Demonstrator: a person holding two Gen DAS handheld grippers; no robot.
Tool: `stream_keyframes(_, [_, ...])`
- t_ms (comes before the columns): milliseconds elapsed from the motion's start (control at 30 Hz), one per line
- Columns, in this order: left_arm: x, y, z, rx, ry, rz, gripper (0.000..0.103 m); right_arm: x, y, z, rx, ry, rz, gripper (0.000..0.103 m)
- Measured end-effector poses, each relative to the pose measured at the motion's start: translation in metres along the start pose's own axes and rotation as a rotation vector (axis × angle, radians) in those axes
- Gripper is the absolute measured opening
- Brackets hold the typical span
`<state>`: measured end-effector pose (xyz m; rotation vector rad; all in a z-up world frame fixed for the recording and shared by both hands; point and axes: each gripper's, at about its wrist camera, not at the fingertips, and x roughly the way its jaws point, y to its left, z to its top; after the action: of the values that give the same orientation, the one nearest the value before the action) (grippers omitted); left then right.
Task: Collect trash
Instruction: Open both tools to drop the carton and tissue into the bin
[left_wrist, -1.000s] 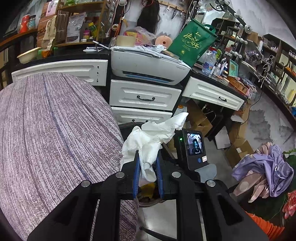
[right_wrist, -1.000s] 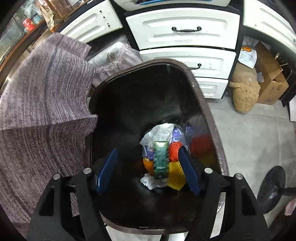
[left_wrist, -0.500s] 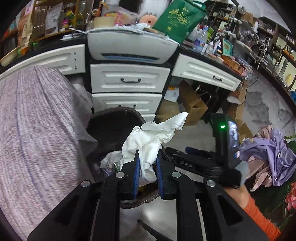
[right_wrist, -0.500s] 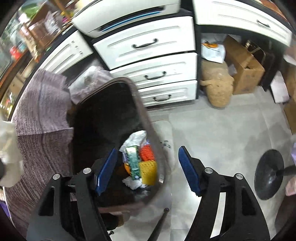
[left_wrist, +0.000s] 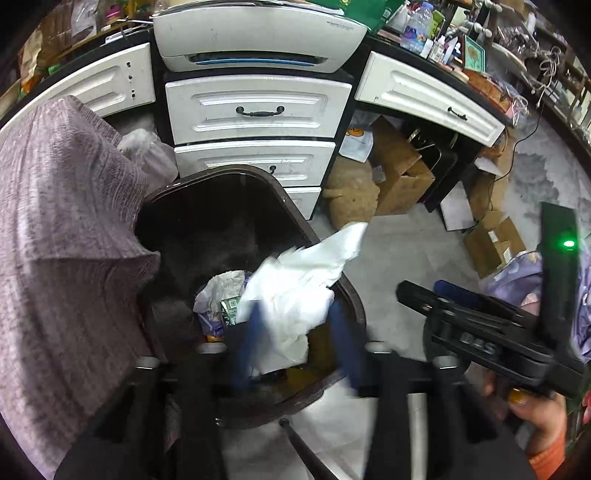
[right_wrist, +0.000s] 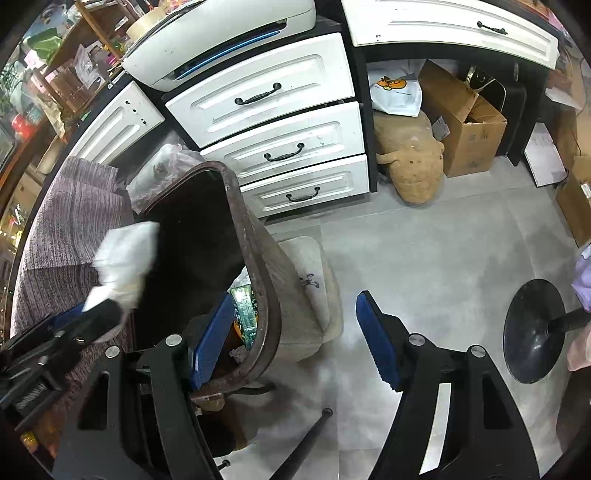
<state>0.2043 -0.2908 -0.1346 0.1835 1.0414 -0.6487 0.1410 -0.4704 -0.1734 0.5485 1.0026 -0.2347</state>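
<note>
The grey tiled floor (right_wrist: 424, 240) carries everything here. A dark brown trash bin (right_wrist: 269, 295) stands on it, and I take the bin as the landmark. Directly behind the bin stands a white drawer cabinet (right_wrist: 288, 122). To the right of the bin, close to the cabinet's bottom drawer, a tan stuffed toy (right_wrist: 410, 162) lies on the tiles. Further right from the bin, beyond the toy, stands an open cardboard box (right_wrist: 465, 125). Far right of the bin, nearer to the camera, a round black stool base (right_wrist: 532, 332) rests flat on the floor.
</note>
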Motion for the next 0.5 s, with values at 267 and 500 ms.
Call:
stream_keyframes(267, [0.000, -0.006, -0.006, 0.016, -0.030, -0.021, 0.088, -0.010, -0.011, -0.002, 0.016, -0.029, -0.012, 0.069])
stream_keyframes(500, [-0.022, -0.023, -0.011, 0.051, -0.087, -0.051, 0.090, -0.031, -0.016, 0.000, 0.026, -0.087, -0.059, 0.073])
